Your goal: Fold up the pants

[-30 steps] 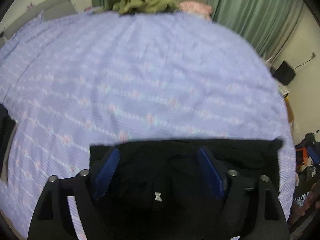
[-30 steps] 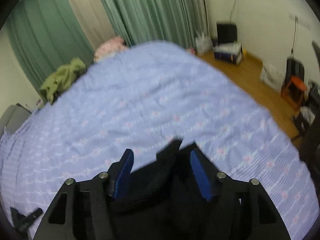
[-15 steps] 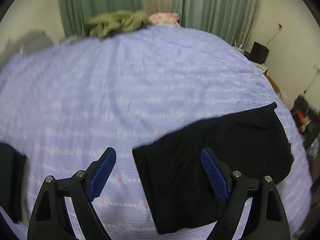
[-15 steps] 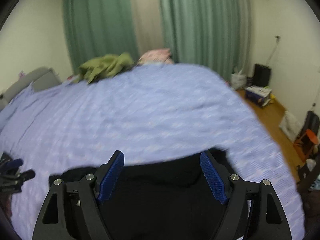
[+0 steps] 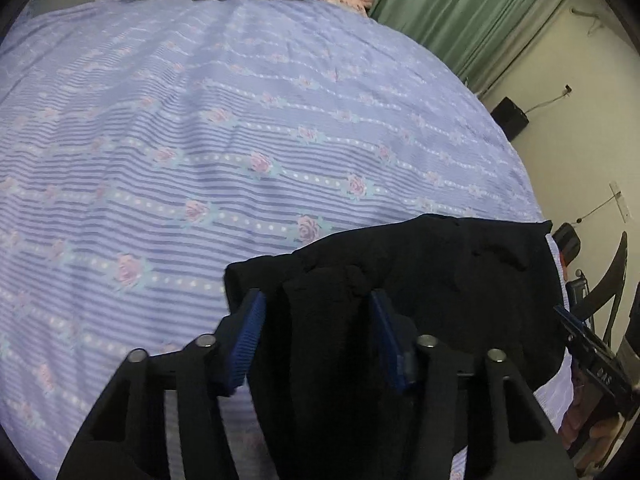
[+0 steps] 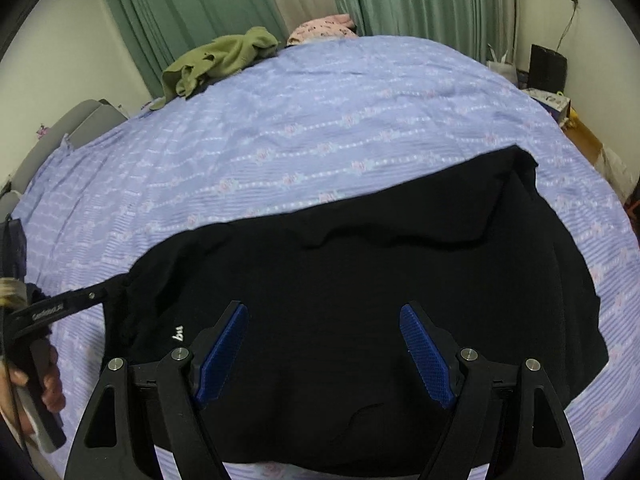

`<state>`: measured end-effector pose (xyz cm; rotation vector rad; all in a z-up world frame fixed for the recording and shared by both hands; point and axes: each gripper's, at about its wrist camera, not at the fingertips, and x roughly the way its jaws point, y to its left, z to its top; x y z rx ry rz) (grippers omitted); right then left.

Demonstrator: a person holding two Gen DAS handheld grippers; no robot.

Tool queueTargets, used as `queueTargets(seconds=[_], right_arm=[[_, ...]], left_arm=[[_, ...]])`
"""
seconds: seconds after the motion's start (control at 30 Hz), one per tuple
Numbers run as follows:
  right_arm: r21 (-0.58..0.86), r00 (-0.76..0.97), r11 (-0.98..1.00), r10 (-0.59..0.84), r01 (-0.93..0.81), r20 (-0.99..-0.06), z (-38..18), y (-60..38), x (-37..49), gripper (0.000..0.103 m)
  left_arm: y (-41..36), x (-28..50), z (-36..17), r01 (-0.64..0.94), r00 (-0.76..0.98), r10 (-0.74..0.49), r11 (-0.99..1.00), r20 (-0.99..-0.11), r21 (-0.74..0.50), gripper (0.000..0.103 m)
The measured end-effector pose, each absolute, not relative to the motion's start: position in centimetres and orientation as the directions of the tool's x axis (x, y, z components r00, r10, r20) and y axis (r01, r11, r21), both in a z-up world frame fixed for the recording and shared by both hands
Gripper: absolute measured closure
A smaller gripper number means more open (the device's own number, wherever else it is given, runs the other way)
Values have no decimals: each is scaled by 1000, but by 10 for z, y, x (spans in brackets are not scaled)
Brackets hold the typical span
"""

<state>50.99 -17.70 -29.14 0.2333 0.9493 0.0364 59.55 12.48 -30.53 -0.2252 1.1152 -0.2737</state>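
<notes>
The black pants (image 6: pixel 380 280) lie on the near right part of the bed (image 6: pixel 320 120), already doubled into a broad dark slab. The left gripper (image 5: pixel 316 316) has its jaws partly closed around a raised bunch of cloth at the slab's left end; whether they truly pinch it I cannot tell, since black fabric hides the contact. The right gripper (image 6: pixel 324 340) hovers over the near middle of the slab with its jaws wide apart, holding nothing.

Risks, as I judge them:
- If the left jaws hold only the top layer, lifting would peel the fold open instead of carrying the whole end over.
- The bunched cloth between the left jaws could set a thick crease or lump into the next fold.
- With the right jaws empty, one-sided pulling could drag the slab across the bed, skew its edges or slide it toward the near right edge, which looks close.
- The far edge already shows a soft ripple; folding over it would lock that in.

The long axis runs left to right across the bed, slightly slanted, with the right end farther away. Which end is waist and which is cuffs I cannot tell; a small white mark sits near the left end.
</notes>
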Motion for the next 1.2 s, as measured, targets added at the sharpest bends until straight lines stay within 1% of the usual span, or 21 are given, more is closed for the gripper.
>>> queueTargets(seconds=[0.1, 0.2, 0.3, 0.43, 0.53, 0.57, 0.63, 0.67, 0.73, 0.8, 0.83, 0.87, 0.93, 0.97, 1.0, 1.1, 1.2], right_arm=[[217, 576, 973, 134, 76, -807, -298, -177, 509, 23], [224, 563, 971, 138, 86, -815, -303, -178, 509, 23], [240, 555, 967, 155, 84, -818, -304, -178, 508, 24], [251, 572, 965, 165, 75, -804, -296, -179, 507, 24], [258, 590, 963, 167, 73, -790, -289, -180, 509, 24], [256, 594, 964, 165, 71, -787, -287, -180, 510, 24], [237, 602, 968, 144, 78, -786, -286, -180, 511, 24], [225, 603, 971, 130, 85, -787, -285, -181, 512, 24], [204, 608, 974, 103, 99, -787, -283, -184, 511, 24], [197, 616, 975, 96, 98, -782, -280, -190, 507, 24], [186, 618, 977, 85, 101, -782, -277, -193, 506, 24], [176, 623, 979, 76, 100, -778, -274, -196, 503, 24], [155, 656, 984, 61, 87, -752, -261, -206, 492, 24], [143, 675, 986, 52, 81, -736, -253, -212, 485, 24], [132, 691, 988, 42, 77, -721, -247, -218, 477, 24], [103, 741, 992, 18, 69, -672, -230, -246, 445, 24], [101, 732, 989, -11, 109, -681, -228, -282, 419, 24]], left_arm=[[121, 603, -317, 88, 387, -319, 947, -865, -309, 53], [121, 606, -322, 53, 391, -295, 953, -872, -299, 62], [122, 602, -315, 38, 414, -283, 955, -865, -295, 65], [128, 591, -294, 8, 486, -271, 952, -831, -305, 66], [127, 596, -290, 19, 506, -229, 967, -831, -255, 66], [122, 604, -296, 25, 484, -190, 979, -854, -203, 66], [120, 611, -309, 17, 449, -150, 987, -881, -160, 64], [120, 612, -312, 12, 441, -140, 989, -887, -151, 61], [115, 611, -314, 20, 435, -102, 994, -894, -104, 59], [108, 607, -303, 17, 458, -11, 1000, -889, -3, 37], [106, 604, -295, 22, 478, 21, 999, -878, 35, 36], [101, 594, -277, 41, 532, 39, 997, -846, 72, 36], [90, 578, -252, 59, 593, 69, 990, -802, 129, 32], [80, 563, -235, 83, 632, 63, 985, -773, 149, 26], [72, 555, -227, 108, 644, 42, 984, -764, 145, 25], [42, 523, -214, 223, 640, -99, 973, -762, 61, 25], [6, 497, -225, 300, 598, -198, 954, -777, -12, 25]])
